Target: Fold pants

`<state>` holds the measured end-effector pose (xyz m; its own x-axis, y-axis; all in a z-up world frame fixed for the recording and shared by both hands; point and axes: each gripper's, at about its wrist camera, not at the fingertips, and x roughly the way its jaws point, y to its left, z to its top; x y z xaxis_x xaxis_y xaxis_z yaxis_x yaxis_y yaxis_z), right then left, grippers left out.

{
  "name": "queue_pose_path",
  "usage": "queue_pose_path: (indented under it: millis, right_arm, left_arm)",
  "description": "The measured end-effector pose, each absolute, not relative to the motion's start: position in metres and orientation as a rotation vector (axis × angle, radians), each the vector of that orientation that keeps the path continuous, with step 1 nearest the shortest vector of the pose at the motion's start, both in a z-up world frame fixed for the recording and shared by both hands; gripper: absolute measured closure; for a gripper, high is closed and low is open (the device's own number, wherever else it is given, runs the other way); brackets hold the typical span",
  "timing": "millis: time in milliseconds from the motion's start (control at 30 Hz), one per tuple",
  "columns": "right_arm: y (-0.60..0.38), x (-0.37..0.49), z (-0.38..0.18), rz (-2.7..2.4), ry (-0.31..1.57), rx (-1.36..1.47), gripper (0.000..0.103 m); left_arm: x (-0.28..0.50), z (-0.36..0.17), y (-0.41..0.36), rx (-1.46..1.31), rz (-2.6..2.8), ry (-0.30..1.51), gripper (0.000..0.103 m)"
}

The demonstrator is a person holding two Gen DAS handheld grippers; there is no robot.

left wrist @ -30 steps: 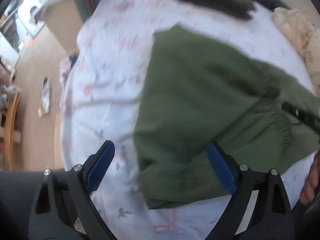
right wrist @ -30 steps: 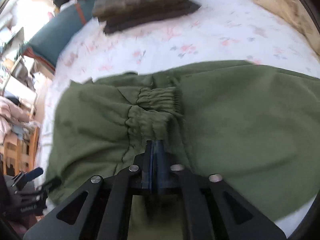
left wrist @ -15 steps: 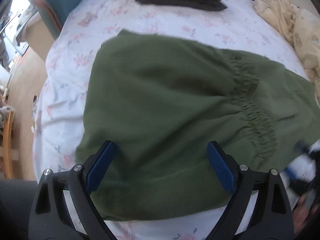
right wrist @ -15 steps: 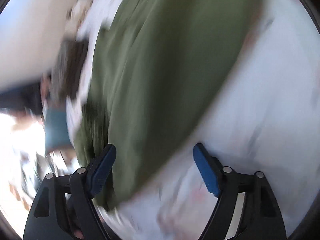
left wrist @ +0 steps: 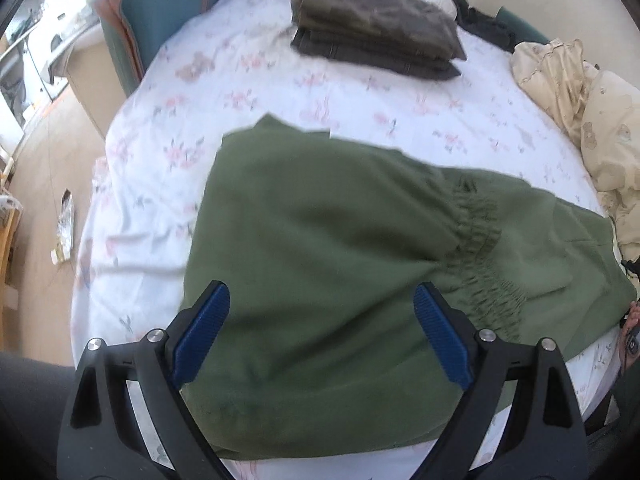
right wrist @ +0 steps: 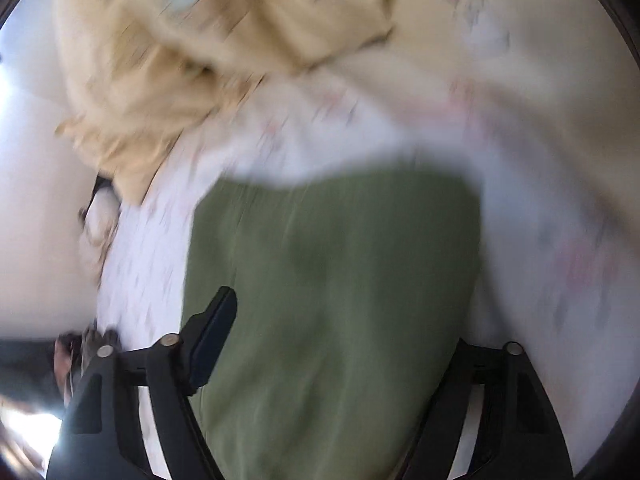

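Lying unlabelled: green pants (left wrist: 340,264) on floral sheet (left wrist: 248,92)

One pair of green pants (left wrist: 320,248), one stack of folded dark garments (left wrist: 372,36), one cream blanket (left wrist: 580,100), one floral bedsheet (left wrist: 160,152), two grippers

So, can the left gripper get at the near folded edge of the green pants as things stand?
Probably yes. The left gripper hangs open just above the green pants, its fingers apart, and nothing lies between them and the near edge on the bed sheet.
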<state>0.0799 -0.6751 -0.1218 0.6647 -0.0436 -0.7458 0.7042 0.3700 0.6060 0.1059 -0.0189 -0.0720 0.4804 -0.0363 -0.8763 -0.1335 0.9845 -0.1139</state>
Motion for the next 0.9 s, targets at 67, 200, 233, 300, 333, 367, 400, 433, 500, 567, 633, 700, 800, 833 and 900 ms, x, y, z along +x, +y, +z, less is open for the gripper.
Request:
queue_pose_path:
  millis: [67, 200, 233, 300, 333, 367, 400, 433, 500, 567, 633, 700, 800, 833, 900]
  right_arm:
    - [-0.689, 0.075, -0.121, -0.573, 0.704, 1.077, 0.070]
    - [-0.685, 0.077, -0.092, -0.560, 0.626, 0.975, 0.100]
    - [-0.679, 0.078, -0.079, -0.522, 0.601, 0.939, 0.101]
    - [-0.664, 0.083, -0.055, -0.438, 0.571, 0.871, 0.101]
    - [-0.648, 0.089, -0.038, -0.376, 0.559, 0.807, 0.101]
    - [-0.631, 0.094, -0.024, -0.327, 0.550, 0.755, 0.101]
    - [-0.611, 0.098, -0.008, -0.270, 0.545, 0.691, 0.101]
    - [-0.592, 0.099, 0.005, -0.222, 0.550, 0.629, 0.101]
    - [-0.538, 0.104, 0.036, -0.093, 0.547, 0.496, 0.101]
    - [-0.476, 0.105, 0.064, 0.029, 0.538, 0.384, 0.101]
    - [-0.408, 0.096, 0.079, 0.151, 0.530, 0.282, 0.101]
    - [-0.351, 0.091, 0.075, 0.238, 0.545, 0.211, 0.101]
    - [-0.262, 0.075, 0.035, 0.378, 0.618, 0.101, 0.101]
    - [-0.237, 0.069, 0.012, 0.404, 0.657, 0.056, 0.101]
    - [-0.210, 0.063, -0.031, 0.426, 0.771, 0.037, 0.099]
  left_arm:
    - [0.106, -0.068, -0.021, -0.154, 0.049, 1.048, 0.012]
    - [0.113, -0.067, -0.022, -0.158, 0.040, 1.054, 0.012]
    - [0.115, -0.068, -0.022, -0.170, 0.043, 1.060, 0.012]
    - [0.115, -0.069, -0.019, -0.185, 0.056, 1.069, 0.012]
    - [0.115, -0.069, -0.017, -0.191, 0.062, 1.072, 0.012]
    - [0.114, -0.068, -0.016, -0.198, 0.067, 1.073, 0.012]
    - [0.113, -0.067, -0.013, -0.209, 0.071, 1.074, 0.012]
    - [0.112, -0.067, -0.012, -0.220, 0.074, 1.075, 0.012]
    - [0.109, -0.065, -0.008, -0.248, 0.072, 1.080, 0.012]
    - [0.105, -0.062, -0.006, -0.265, 0.065, 1.079, 0.012]
    - [0.102, -0.058, -0.005, -0.268, 0.066, 1.070, 0.012]
    - [0.098, -0.054, -0.001, -0.282, 0.069, 1.057, 0.012]
    - [0.092, -0.049, 0.009, -0.284, 0.092, 1.038, 0.012]
    - [0.090, -0.048, 0.013, -0.284, 0.100, 1.036, 0.012]
    - [0.086, -0.047, 0.026, -0.296, 0.139, 1.031, 0.012]
